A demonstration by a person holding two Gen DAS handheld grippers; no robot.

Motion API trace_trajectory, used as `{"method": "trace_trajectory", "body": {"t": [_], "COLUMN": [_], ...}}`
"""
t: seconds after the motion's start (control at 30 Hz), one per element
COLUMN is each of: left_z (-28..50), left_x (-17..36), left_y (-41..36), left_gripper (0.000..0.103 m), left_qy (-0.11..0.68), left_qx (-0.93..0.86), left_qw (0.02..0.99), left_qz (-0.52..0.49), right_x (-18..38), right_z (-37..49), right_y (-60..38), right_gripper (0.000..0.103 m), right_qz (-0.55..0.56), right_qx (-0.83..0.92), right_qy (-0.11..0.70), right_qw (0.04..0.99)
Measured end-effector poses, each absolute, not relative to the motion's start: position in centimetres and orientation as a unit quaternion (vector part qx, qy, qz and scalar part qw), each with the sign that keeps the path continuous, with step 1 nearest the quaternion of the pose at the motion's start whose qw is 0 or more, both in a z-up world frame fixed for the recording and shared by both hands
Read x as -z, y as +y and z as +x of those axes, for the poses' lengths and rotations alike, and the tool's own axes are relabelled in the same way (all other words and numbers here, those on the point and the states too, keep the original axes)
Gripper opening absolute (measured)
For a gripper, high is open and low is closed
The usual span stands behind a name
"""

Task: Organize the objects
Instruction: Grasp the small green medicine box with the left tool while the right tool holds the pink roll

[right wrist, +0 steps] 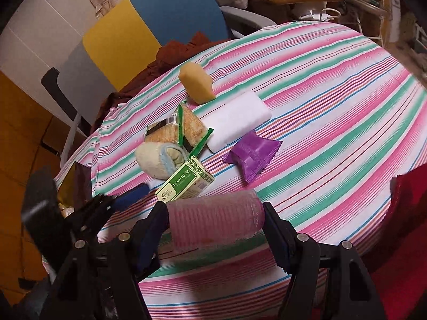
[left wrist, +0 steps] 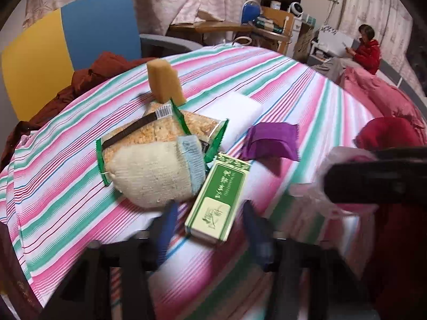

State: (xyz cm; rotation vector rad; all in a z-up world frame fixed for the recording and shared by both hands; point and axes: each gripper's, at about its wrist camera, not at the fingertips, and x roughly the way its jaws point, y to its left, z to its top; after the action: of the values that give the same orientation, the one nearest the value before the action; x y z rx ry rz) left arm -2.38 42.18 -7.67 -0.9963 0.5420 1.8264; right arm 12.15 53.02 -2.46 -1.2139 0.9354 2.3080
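The left gripper (left wrist: pixel 210 236) straddles the green box's (left wrist: pixel 217 197) near end, fingers not visibly pressing. The right gripper (right wrist: pixel 214 225) grips a clear cup (right wrist: pixel 216 217) sideways above the desk (right wrist: pixel 333 122), ready to receive items.

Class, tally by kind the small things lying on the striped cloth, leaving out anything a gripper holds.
Sponges: 2, yellow sponge, white sponge
Sealed packets: 2, cracker packet, purple packet
Boxes: 1, green box
Socks: 1, rolled sock
Total: 6
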Motion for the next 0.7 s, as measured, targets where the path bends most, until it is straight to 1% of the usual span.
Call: {"method": "trace_trajectory", "body": {"t": [0.13, 0.23, 0.27, 0.33, 0.47, 0.7], "left_z": [-2.0, -1.5, -1.3, -1.1, -0.6, -1.4], "left_x": [7.7, 7.5, 7.5, 7.5, 7.9, 7.2], "left_y": [40.7, 38.1, 36.7, 34.7, 30.5, 30.5], "left_gripper": [0.036, 0.036, 0.032, 0.031, 0.032, 0.033], "left_qy": [0.202, 0.181, 0.172, 0.160, 0.137, 0.124], "left_qx": [-0.751, -0.756, -0.761, -0.765, -0.770, -0.777], "left_qw": [0.476, 0.465, 0.456, 0.445, 0.423, 0.422], "left_qz": [-0.411, -0.424, -0.428, -0.437, -0.458, -0.451], "right_x": [2.6, 2.6, 2.7, 2.6, 2.7, 2.6], "right_z": [12.2, 12.2, 12.1, 12.0, 11.6, 11.2], "right_y": [53.2, 53.1, 53.1, 53.0, 52.6, 52.0], "right_gripper": [0.071, 0.071, 0.071, 0.071, 0.071, 0.071], "right_qz": [-0.430, -0.433, -0.435, -0.437, -0.450, -0.461], "right_qx": [-0.817, -0.816, -0.816, -0.816, -0.815, -0.818], "right_qy": [0.340, 0.340, 0.340, 0.337, 0.325, 0.300], "right_qw": [0.178, 0.175, 0.173, 0.172, 0.166, 0.168]}}
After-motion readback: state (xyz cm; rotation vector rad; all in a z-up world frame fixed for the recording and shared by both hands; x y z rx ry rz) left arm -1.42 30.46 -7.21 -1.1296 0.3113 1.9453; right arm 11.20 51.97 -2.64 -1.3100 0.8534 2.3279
